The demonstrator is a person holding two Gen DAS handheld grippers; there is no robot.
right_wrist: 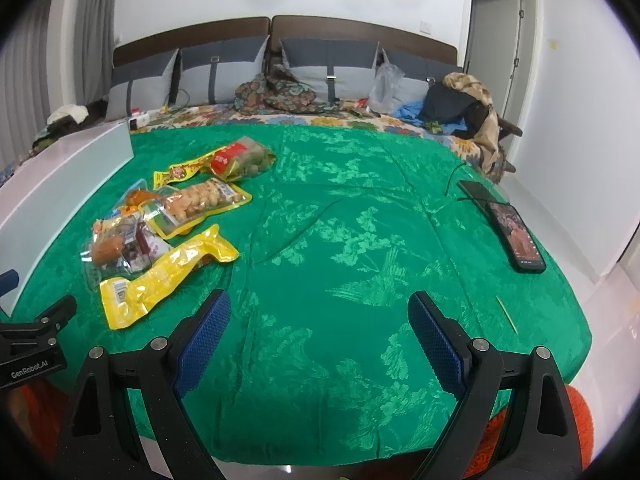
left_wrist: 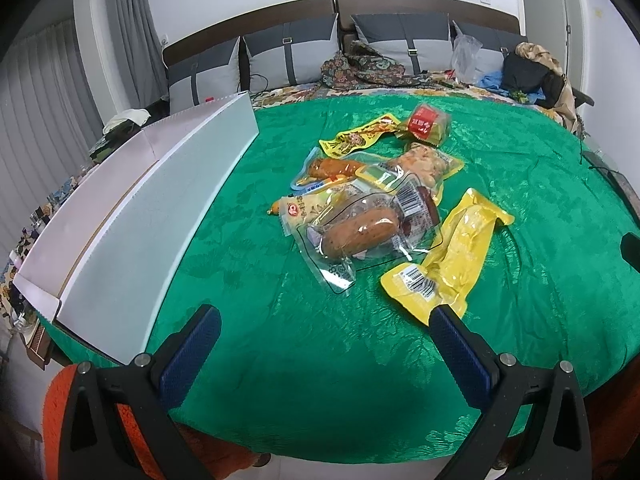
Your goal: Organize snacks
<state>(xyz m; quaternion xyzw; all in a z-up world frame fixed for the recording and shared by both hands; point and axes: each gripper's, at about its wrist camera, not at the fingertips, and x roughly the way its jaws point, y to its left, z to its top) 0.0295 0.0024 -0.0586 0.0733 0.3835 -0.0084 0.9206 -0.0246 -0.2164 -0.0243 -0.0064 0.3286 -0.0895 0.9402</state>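
Snack pile (left_wrist: 376, 200) mid green cloth (left_wrist: 280, 360), ahead of left gripper (left_wrist: 326, 330); we judge packs light, crinkly, slippery film. We'd pinch yellow pack (left_wrist: 448, 256) by flat sealed edge; nearest, not overlapped. White box (left_wrist: 132, 216) just left, open. Phone (right_wrist: 516, 236) well right, clear. Left gripper, right gripper (right_wrist: 320, 312): spread wide, empty.

The snack packets (left_wrist: 376, 204) lie flat in a loose overlapping heap on the green cloth, near its left edge. A white box (left_wrist: 132, 220) stands open along that edge. A yellow pouch (left_wrist: 448, 256) lies nearest the front edge.
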